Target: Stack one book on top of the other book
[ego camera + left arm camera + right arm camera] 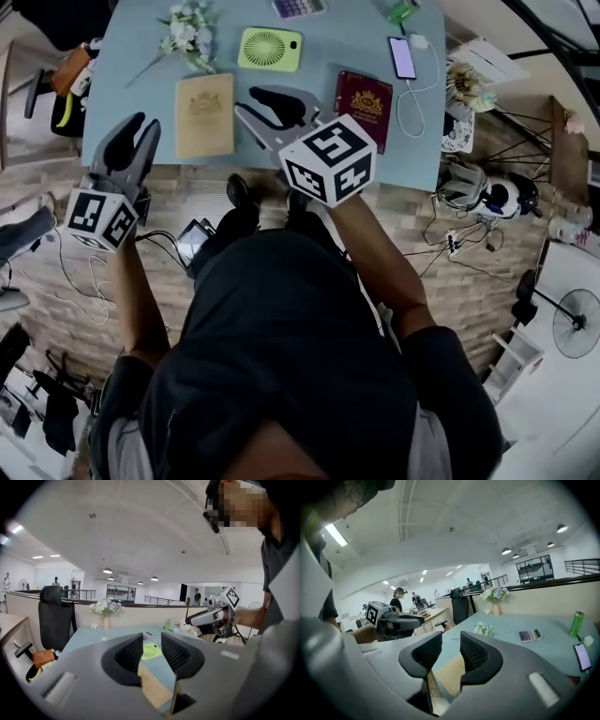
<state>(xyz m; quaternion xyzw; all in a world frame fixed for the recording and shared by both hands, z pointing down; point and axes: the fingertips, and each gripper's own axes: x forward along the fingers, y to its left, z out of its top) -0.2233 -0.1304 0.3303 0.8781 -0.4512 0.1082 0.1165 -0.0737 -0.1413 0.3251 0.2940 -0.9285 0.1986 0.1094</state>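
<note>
smooth blue tabletop (330, 47), flat tan book (204, 114); gold-embossed maroon book (364, 99)

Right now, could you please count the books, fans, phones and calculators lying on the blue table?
Books: 2 (tan book, red book)
Fans: 1 (green fan)
Phones: 1 (phone)
Calculators: 1 (calculator)
Total: 5
</note>
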